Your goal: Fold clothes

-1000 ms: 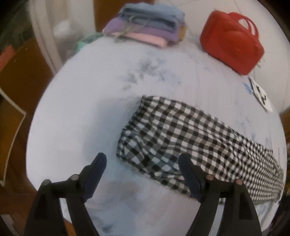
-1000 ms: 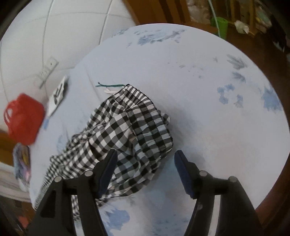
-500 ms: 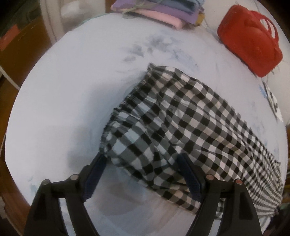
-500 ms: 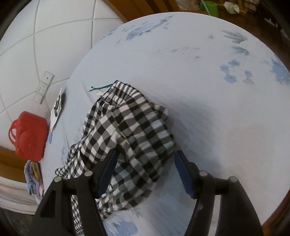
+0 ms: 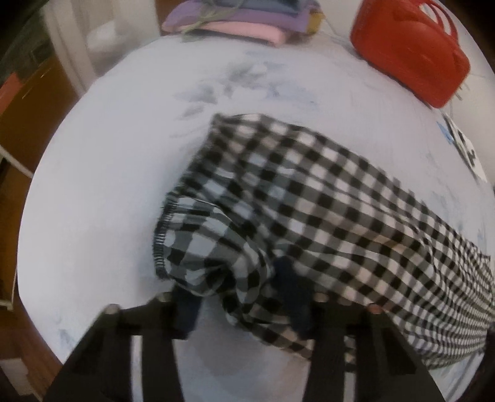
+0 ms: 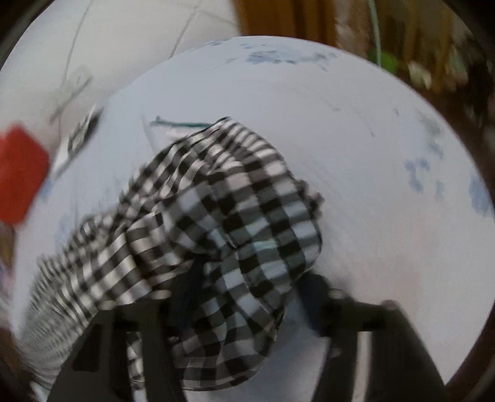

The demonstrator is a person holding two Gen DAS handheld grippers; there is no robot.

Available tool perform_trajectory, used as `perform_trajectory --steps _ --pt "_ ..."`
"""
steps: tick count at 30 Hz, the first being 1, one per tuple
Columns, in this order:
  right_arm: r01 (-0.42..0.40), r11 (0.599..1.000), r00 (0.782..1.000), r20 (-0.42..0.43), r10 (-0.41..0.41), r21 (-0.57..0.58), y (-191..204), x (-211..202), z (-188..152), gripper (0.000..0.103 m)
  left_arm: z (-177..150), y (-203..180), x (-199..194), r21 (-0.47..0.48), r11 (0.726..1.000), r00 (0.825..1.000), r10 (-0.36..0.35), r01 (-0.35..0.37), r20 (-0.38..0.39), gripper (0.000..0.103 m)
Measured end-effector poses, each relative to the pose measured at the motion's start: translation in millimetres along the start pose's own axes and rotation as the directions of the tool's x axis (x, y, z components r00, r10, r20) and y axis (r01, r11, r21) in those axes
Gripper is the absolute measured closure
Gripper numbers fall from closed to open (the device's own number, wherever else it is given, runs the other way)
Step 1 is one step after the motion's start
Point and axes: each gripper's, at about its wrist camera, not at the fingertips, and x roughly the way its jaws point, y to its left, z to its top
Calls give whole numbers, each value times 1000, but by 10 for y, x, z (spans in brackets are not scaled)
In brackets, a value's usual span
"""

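A black-and-white checked garment lies stretched across a round table with a pale blue cloth. My left gripper has narrowed on the garment's near hem corner, with bunched cloth between its fingers. In the right wrist view the other end of the garment is bunched and lifted between the fingers of my right gripper, which has also narrowed on the cloth. Both views are blurred by motion.
A red handbag and a stack of folded clothes sit at the table's far edge. A printed card lies at the right. A green string lies beyond the garment. Wooden furniture surrounds the table.
Both grippers moved forward onto the garment's ends and closed from wide open onto the cloth. The cloth now bunches up between each pair of fingers.
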Motion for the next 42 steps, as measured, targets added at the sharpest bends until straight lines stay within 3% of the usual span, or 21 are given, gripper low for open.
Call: perform_trajectory --steps 3,5,6,10,14,17,20,22,24,26,28,31,33,36,39,42 --pt "18 999 1000 9 -17 -42 55 19 10 65 51 -21 13 2 1000 1000 -1 1 2 67" --pt "-10 999 1000 11 11 -41 37 9 25 77 74 -45 -4 11 1000 1000 -15 15 -5 82" --pt "-29 999 999 18 30 -38 39 -10 36 83 85 -57 -12 15 1000 1000 -22 22 -9 82" --pt "-126 991 988 81 129 -38 62 -229 86 86 126 -203 -288 98 994 998 -45 40 46 85" --pt "-241 962 954 152 259 -129 268 -596 163 86 180 -556 -743 238 967 985 -118 87 123 85" --pt "-321 910 911 176 372 -262 587 -940 165 86 132 -969 -1112 371 919 967 -200 129 160 85" --pt "-388 838 876 130 465 -384 953 -1129 80 86 -59 -1587 -1299 526 827 949 -297 199 109 85" --pt "-432 775 861 45 507 -461 1237 -1138 -15 86 -249 -1931 -1301 609 759 943 -329 231 52 84" --pt "-478 715 851 -65 522 -510 1510 -1054 -134 83 -425 -2212 -1206 665 701 944 -331 259 -18 75" --pt "-502 692 848 -137 513 -519 1680 -935 -265 76 -525 -2321 -1125 675 684 946 -319 276 -62 50" --pt "-522 679 843 -192 503 -516 1787 -836 -380 63 -553 -2321 -1049 667 688 947 -311 285 -84 40" --pt "-550 676 831 -242 501 -490 1808 -754 -502 45 -476 -2168 -1002 630 713 944 -313 307 -105 40" --pt "-588 671 807 -271 525 -451 1732 -767 -511 40 -393 -1998 -1038 601 736 943 -317 311 -99 39" --pt "-644 640 763 -292 577 -419 1572 -936 -492 35 -263 -1763 -1063 557 789 957 -286 259 -39 26" --pt "-647 653 758 -241 606 -394 1479 -1073 -395 29 -120 -1600 -923 508 840 975 -223 194 -3 25" --pt "-609 722 792 -200 577 -327 1442 -991 -236 34 -44 -1487 -787 479 864 984 -180 155 5 25"
